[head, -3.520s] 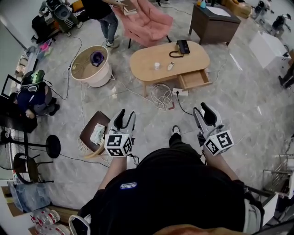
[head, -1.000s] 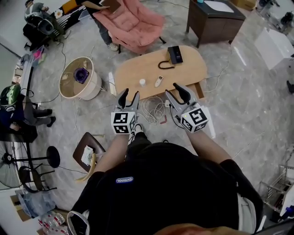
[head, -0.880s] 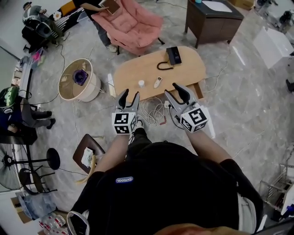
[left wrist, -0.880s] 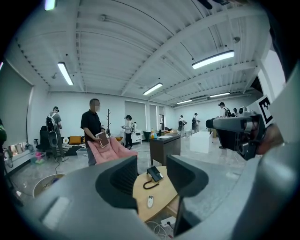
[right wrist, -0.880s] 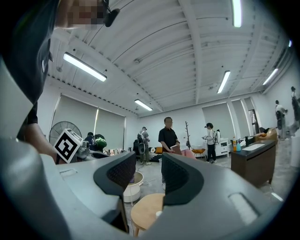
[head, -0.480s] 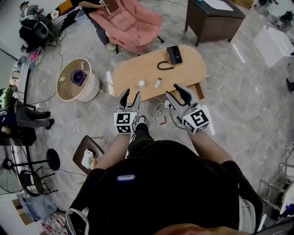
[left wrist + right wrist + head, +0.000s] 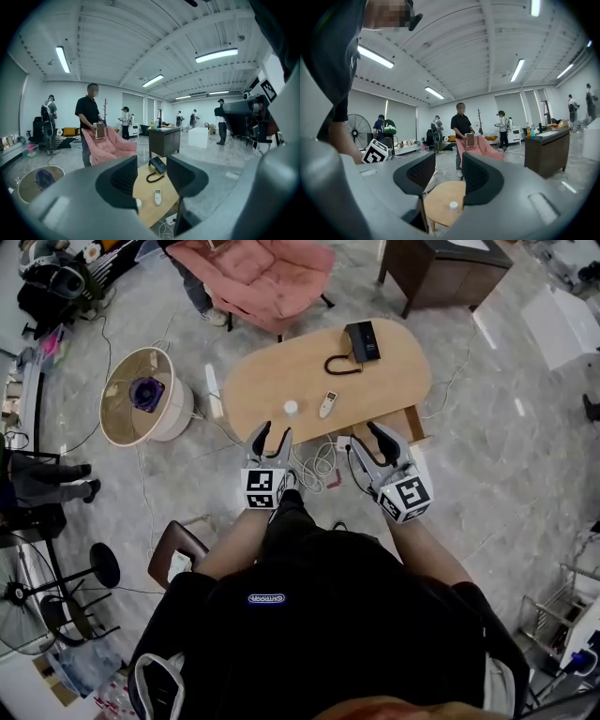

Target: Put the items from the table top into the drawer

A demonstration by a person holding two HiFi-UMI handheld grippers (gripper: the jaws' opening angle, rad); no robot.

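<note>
Progress: none of the task is done, as far as the views show. Tabletop (image 7: 394, 381): light wood, oval, bearing three items, all lying free. Telephone (image 7: 362, 340): black, with a coiled cord, at the tabletop's far edge. Remote control (image 7: 327, 404): pale and small, near the tabletop's near edge. Jar (image 7: 291, 408): white and small, just left of the remote control, also near the tabletop's near edge. Drawer (image 7: 415, 423): pulled out from under the tabletop's near right side, largely hidden behind the right claw; its contents cannot be made out. Left claw (image 7: 270, 437): released, jaws apart with nothing between them, just short of the tabletop's near edge and in line with the jar. Right claw (image 7: 373, 439): released, jaws apart and empty, just short of the tabletop's near edge, beside the drawer. Outstanding, by judgement: all three items are left to pick up and place in the drawer. The jar and remote control lie closest to the claws. The telephone is farthest, and its trailing cord likely makes it the most awkward.
</note>
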